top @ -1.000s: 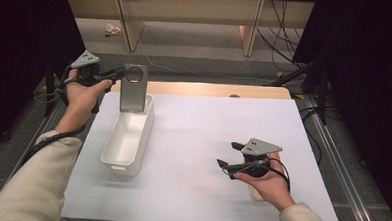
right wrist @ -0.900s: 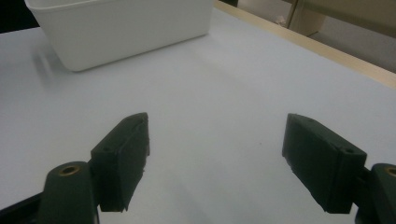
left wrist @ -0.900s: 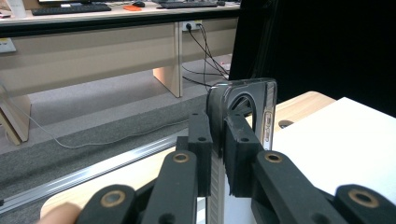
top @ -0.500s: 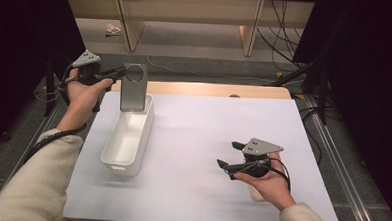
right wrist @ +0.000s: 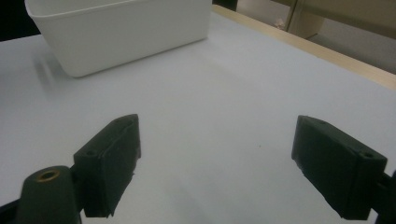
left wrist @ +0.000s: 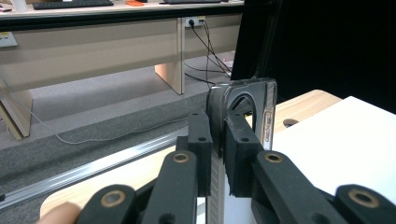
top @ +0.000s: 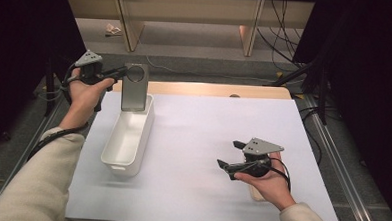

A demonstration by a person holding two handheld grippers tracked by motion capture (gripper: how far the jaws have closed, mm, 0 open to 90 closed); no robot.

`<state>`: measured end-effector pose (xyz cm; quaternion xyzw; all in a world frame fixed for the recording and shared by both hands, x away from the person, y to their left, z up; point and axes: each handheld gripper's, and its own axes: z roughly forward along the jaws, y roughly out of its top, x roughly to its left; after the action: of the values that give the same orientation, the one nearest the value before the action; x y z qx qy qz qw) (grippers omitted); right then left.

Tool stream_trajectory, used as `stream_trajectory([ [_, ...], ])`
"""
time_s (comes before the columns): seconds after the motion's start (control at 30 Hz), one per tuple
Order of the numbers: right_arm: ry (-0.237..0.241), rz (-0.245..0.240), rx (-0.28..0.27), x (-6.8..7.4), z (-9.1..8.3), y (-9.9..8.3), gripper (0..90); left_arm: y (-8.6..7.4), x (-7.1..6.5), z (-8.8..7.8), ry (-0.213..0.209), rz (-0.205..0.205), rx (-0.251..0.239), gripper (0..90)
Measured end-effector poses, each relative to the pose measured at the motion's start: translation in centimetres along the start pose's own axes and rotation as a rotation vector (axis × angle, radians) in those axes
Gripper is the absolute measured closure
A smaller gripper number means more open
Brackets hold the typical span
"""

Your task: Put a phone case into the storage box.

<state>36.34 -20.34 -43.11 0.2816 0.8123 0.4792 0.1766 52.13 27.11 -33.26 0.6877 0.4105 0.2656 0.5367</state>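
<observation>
A grey, see-through phone case with a round cut-out hangs upright over the far end of a white bin. My left gripper is shut on the case's upper left edge. In the left gripper view the black pads pinch the case edge-on. My right gripper rests low over the white table top at the right, held in a hand. Its jaws have just been opening and stand wide with nothing between them. The right gripper view shows this gripper facing the bin.
A white sheet covers the table, with a wooden strip along its far edge. Metal rails run down both sides. Wooden desk legs and cables stand on the floor beyond.
The right gripper's jaws stand slightly wider apart than before. Both hands and the phone case have kept their places.
</observation>
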Motion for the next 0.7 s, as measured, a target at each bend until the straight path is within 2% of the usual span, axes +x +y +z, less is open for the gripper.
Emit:
stream_trajectory([
  [0.7,-0.001,0.003,-0.003,-0.06,0.02,0.0,16.9,-0.33,0.27,0.84,0.004,-0.004,0.013,82.1],
])
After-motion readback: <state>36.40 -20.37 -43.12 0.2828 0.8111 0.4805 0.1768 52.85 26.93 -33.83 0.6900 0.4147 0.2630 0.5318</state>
